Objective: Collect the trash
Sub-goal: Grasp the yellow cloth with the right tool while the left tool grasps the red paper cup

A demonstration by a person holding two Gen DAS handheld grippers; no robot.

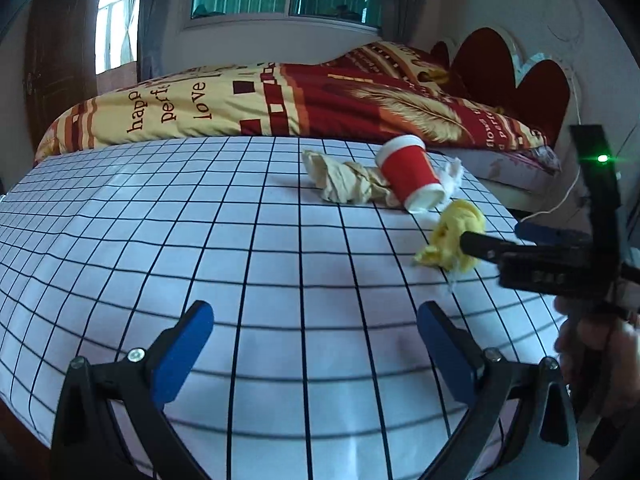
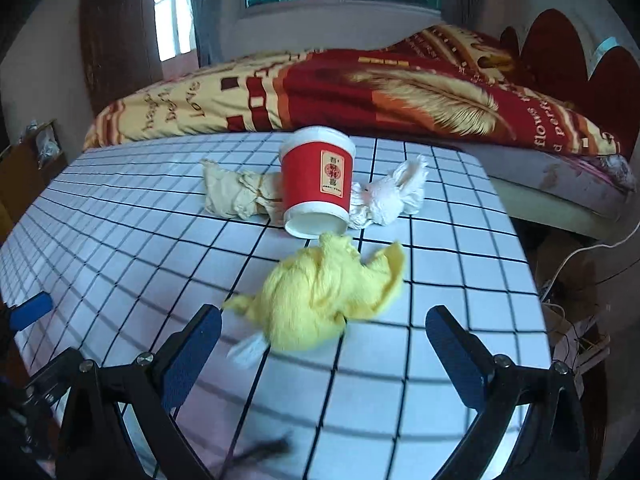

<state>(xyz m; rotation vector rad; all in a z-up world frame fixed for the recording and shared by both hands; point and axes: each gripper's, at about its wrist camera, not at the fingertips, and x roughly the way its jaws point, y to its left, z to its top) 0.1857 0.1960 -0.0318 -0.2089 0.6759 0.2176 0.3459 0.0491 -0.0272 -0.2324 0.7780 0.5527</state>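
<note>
- The yellow crumpled wad (image 2: 324, 296) lies on the grid-patterned table (image 2: 440, 360), in the lower middle of the right wrist view, just ahead of the right tongs (image 2: 323, 350) and between their lines.
- The right tongs are spread wide, blue pads on either side, nothing pinched; the wad is not touched by either pad as far as I can see.
- A small white scrap (image 2: 248, 350) sticks out at the wad's lower left.
- Just beyond the wad a red paper cup (image 2: 316, 178) lies tipped with its white open mouth toward the camera, rim nearly meeting the wad.
- A beige crumpled paper (image 2: 236, 196) sits left of the cup, a white tissue (image 2: 394, 196) right of it, both touching or just beside it.
- In the left wrist view the left tongs (image 1: 314, 344) are spread over bare checked cloth in the lower frame, holding nothing.
- That view's left and centre show open table; the trash clusters toward the upper right, near the table's far edge.
- A bed (image 1: 280, 100) with a red and yellow quilt runs just past that far edge.
</note>
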